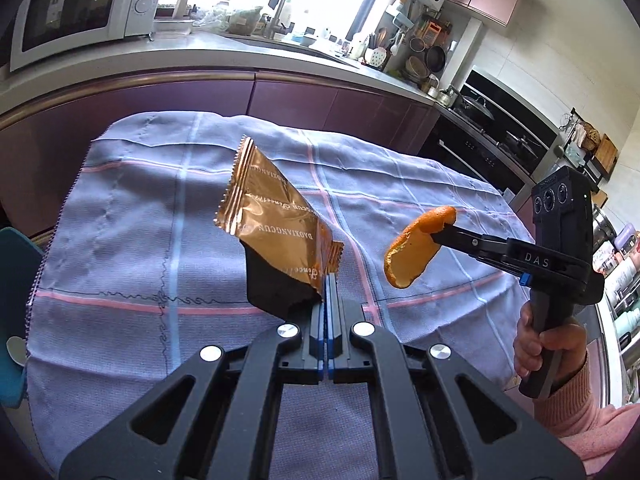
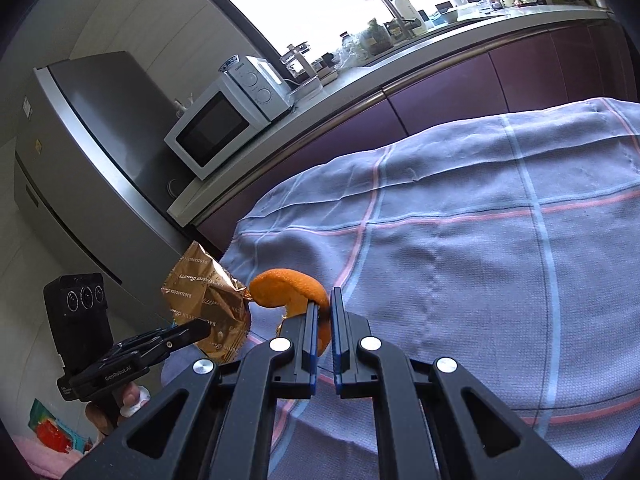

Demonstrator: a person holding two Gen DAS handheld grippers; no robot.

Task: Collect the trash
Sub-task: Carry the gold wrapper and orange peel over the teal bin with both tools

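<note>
Facing fridge point(image 2: 80, 152): right wrist view only

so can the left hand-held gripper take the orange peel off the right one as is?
Probably not: the left hand-held gripper is shut on the gold wrapper, so nothing is free for the orange peel.

wrapper point(image 1: 276, 216) bottom edge hidden between fingers, windowsill point(image 2: 400, 36) clutter perhaps bottles, too small
</note>
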